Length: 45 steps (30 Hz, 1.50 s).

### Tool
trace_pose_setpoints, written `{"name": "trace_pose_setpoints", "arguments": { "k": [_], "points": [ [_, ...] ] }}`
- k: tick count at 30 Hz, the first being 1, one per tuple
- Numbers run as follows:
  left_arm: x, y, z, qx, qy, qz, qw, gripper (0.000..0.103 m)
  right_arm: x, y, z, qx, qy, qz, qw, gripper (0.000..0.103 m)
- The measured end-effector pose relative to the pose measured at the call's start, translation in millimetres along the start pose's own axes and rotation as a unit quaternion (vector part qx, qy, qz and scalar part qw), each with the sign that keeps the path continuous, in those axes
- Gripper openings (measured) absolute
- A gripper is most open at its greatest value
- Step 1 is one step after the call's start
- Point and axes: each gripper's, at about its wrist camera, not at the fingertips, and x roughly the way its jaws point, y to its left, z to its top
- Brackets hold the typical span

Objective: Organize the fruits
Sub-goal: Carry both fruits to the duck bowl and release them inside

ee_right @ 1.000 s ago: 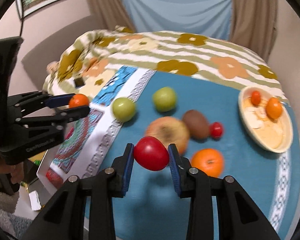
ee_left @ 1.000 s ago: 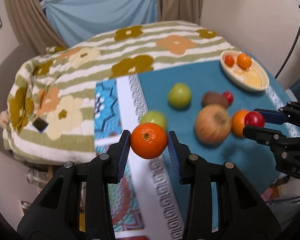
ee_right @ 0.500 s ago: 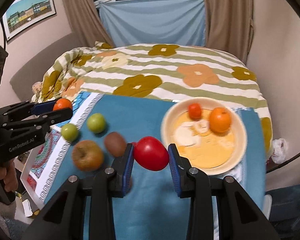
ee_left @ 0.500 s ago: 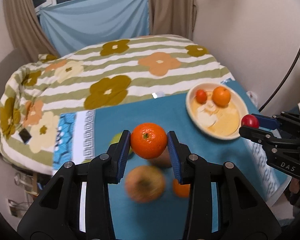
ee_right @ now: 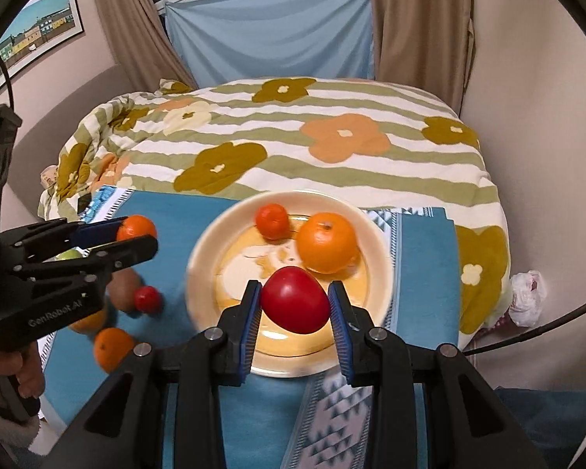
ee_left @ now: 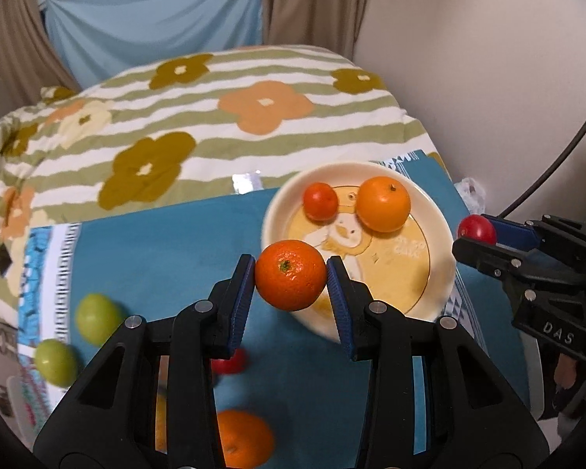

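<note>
Beside plate [ee_right: 375, 234] | right view only: hand [ee_right: 4, 371] | left view only: green fruits [ee_left: 97, 318]

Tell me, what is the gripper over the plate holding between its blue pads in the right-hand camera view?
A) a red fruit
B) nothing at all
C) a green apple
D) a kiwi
A: the right gripper is shut on a smooth red fruit above the cream plate, where a small orange fruit and a larger orange already lie.
</note>
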Motion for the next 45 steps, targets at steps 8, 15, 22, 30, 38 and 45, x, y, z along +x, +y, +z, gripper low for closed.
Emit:
{"name": "trace_pose_setpoints", "arguments": {
  "k": [8,15,22,30,38,45],
  "points": [
    [58,-24,13,0.007,0.035,0.005,0.9993,0.042,21,-33,1,0.019,0.009,0.009,1.0,0.032],
    [82,-36,20,0.023,0.054,0.018,0.9981,0.043,23,-49,1,0.036,0.005,0.009,0.999,0.032],
    [68,-35,23,0.032,0.029,0.029,0.9987,0.103,24,-62,0,0.05,0.006,0.009,0.999,0.032],
    [46,-18,23,0.007,0.028,0.034,0.999,0.103,24,-63,4,0.039,0.006,0.012,0.999,0.032],
    [21,-1,12,-0.016,0.023,0.049,0.9984,0.103,44,-45,3,-0.003,0.023,0.02,1.0,0.032],
    [13,9,1,-0.028,0.025,0.064,0.9972,0.103,61,-36,2,-0.041,0.033,0.017,0.998,0.032]
  ]
}}
